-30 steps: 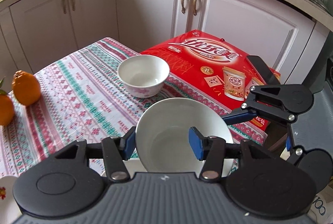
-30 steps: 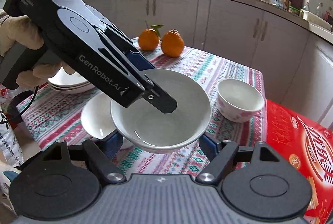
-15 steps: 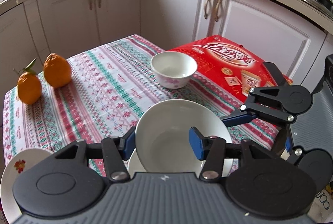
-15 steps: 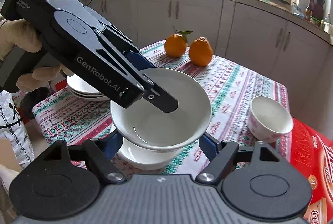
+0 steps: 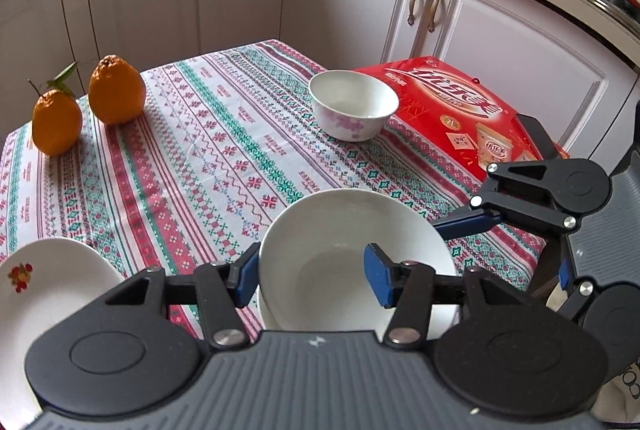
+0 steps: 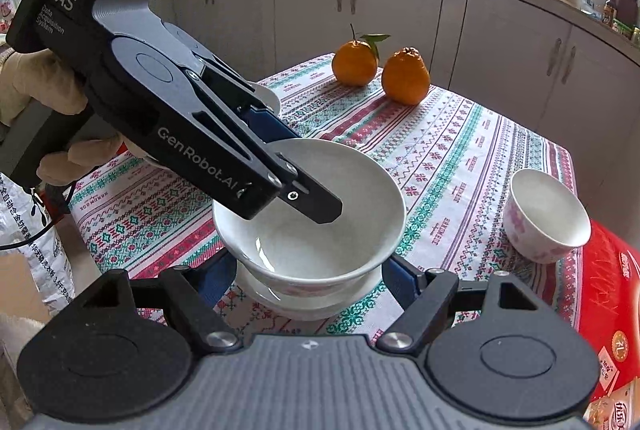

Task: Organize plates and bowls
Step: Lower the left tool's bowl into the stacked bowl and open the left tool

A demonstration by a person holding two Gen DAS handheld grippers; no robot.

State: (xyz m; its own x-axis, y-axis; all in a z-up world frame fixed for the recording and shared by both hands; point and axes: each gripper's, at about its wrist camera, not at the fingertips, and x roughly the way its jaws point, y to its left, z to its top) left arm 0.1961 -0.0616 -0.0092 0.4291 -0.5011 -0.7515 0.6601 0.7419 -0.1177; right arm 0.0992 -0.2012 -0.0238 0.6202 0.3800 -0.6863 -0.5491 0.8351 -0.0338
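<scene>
Your left gripper (image 6: 320, 208) is pinched on the rim of the white bowl (image 6: 320, 230), one finger inside, one outside. The bowl sits mouth up, nearly level, nested in a second bowl (image 6: 304, 304) on the tablecloth (image 6: 460, 158) right below. It is round, so no long axis; glossy glazed ceramic. Your right gripper (image 6: 310, 278) stands half-open, fingers flanking the bowls; contact is unclear. A small flowered bowl (image 6: 546, 216) stands off to its right.
</scene>
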